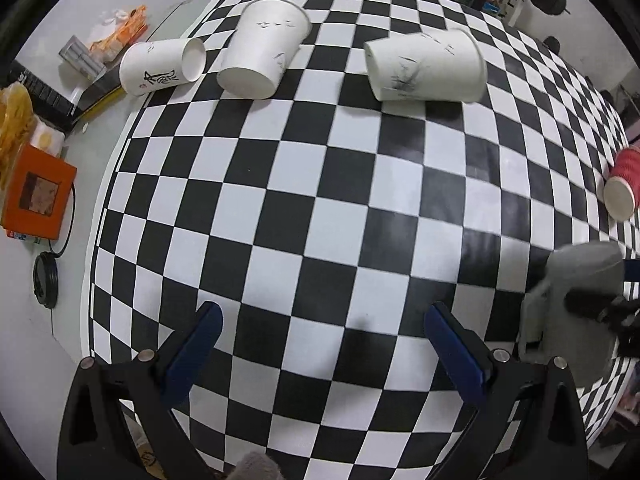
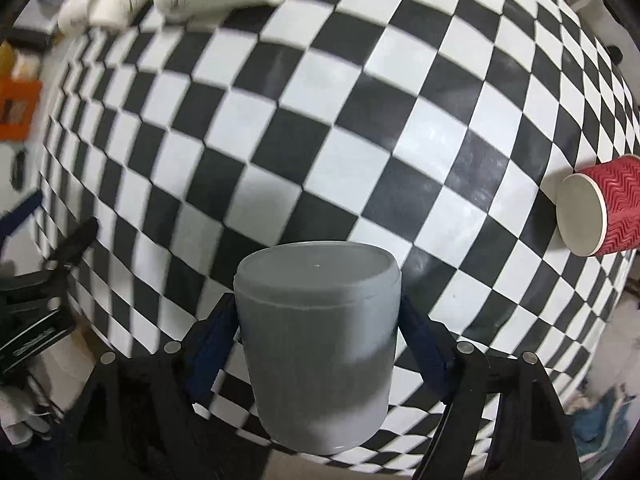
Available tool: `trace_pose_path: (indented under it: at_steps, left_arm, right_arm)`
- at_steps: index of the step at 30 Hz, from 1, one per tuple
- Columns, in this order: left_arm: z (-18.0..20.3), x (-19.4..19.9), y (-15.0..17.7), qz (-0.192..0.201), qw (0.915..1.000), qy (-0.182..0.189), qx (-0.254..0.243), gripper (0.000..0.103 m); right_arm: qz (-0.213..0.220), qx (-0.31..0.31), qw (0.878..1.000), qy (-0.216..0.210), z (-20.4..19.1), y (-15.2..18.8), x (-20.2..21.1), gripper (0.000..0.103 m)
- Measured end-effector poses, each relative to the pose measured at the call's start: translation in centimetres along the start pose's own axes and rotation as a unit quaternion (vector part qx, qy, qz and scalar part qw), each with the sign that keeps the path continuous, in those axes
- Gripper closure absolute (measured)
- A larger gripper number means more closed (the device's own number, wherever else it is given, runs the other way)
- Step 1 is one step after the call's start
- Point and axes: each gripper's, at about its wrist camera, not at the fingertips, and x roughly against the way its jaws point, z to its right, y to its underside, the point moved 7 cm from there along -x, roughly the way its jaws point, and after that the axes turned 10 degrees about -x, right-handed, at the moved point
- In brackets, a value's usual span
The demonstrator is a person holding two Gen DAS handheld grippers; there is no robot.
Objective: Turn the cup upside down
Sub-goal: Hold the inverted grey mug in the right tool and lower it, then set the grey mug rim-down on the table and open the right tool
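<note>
A grey cup (image 2: pixel 320 344) sits between the blue pads of my right gripper (image 2: pixel 316 320), which is shut on it, its closed base pointing forward over the checkered table (image 2: pixel 360 120). The cup also shows blurred at the right edge of the left wrist view (image 1: pixel 576 300). My left gripper (image 1: pixel 324 340) is open and empty above the table's near part.
Three white paper cups (image 1: pixel 260 52) (image 1: pixel 424 66) (image 1: pixel 160 66) lie on their sides at the far side. A red ribbed cup (image 2: pixel 600 210) lies on its side at the right. An orange box (image 1: pixel 36 196), snack packets and a black cable sit off the cloth at left.
</note>
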Motion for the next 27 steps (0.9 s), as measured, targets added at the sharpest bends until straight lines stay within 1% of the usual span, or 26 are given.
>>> trace_pose_path:
  at_steps: [2, 3, 5, 6, 7, 8, 10, 12, 14, 16, 19, 22, 24, 25, 27]
  left_arm:
    - [-0.4, 0.0, -0.3, -0.001, 1.0000, 0.002, 0.007, 0.000]
    - [-0.5, 0.0, -0.6, -0.001, 1.0000, 0.001, 0.009, 0.000]
    - [-0.8, 0.0, -0.9, 0.003, 0.9999, -0.005, 0.009, 0.000]
    - [-0.9, -0.1, -1.2, 0.005, 0.9999, -0.011, 0.008, 0.000]
    - [-0.9, -0.3, -1.5, 0.006, 0.9999, -0.014, 0.006, 0.000]
    - [-0.9, -0.4, -1.6, 0.005, 0.9998, -0.017, 0.003, 0.000]
    - [-0.8, -0.8, -1.8, 0.003, 0.9998, -0.020, -0.001, 0.000]
    - [-0.5, -0.9, -1.8, 0.004, 0.9997, -0.022, -0.007, 0.000]
    - [-0.3, -0.8, -1.6, 0.005, 0.9997, -0.022, -0.011, 0.000]
    - [0.1, -0.5, -1.2, 0.010, 0.9996, -0.019, -0.016, 0.000]
    - [0.7, 0.0, -0.7, 0.016, 0.9995, -0.016, -0.024, 0.000]
    - [1.3, 0.6, -0.3, 0.023, 0.9991, -0.017, -0.030, 0.000]
    - [1.7, 1.4, -0.1, 0.036, 0.9985, -0.021, -0.036, 0.000]
    - [1.9, 1.8, 0.0, 0.040, 0.9982, -0.022, -0.039, 0.000]
    - [2.4, 2.8, 0.2, 0.050, 0.9975, -0.022, -0.044, 0.000]
  right_arm:
    - [0.041, -0.034, 0.998, -0.027, 0.5, -0.8, 1.7, 0.021]
    - [0.082, -0.058, 0.994, -0.047, 0.7, -1.5, 3.0, 0.021]
    - [0.144, -0.081, 0.985, -0.058, 1.0, -2.6, 4.6, 0.021]
    - [0.184, -0.096, 0.976, -0.064, 1.1, -3.3, 5.4, 0.021]
    - [0.206, -0.107, 0.970, -0.071, 1.1, -3.5, 5.7, 0.021]
    - [0.236, -0.121, 0.961, -0.077, 1.1, -3.9, 5.9, 0.021]
    - [0.279, -0.137, 0.947, -0.075, 1.0, -4.2, 5.9, 0.022]
    - [0.320, -0.143, 0.934, -0.071, 0.6, -3.6, 5.7, 0.022]
    - [0.346, -0.134, 0.927, -0.058, 0.1, -2.7, 5.8, 0.022]
    - [0.356, -0.122, 0.926, -0.044, -0.6, -1.6, 5.7, 0.021]
    - [0.355, -0.099, 0.929, -0.019, -1.7, 0.4, 4.8, 0.021]
    - [0.337, -0.092, 0.937, -0.004, -1.7, 2.5, 4.0, 0.021]
    - [0.322, -0.094, 0.942, 0.009, -1.5, 3.5, 3.5, 0.020]
    - [0.320, -0.097, 0.942, 0.014, -1.0, 3.6, 3.3, 0.018]
    - [0.314, -0.114, 0.942, 0.028, -0.4, 4.5, 3.4, 0.008]
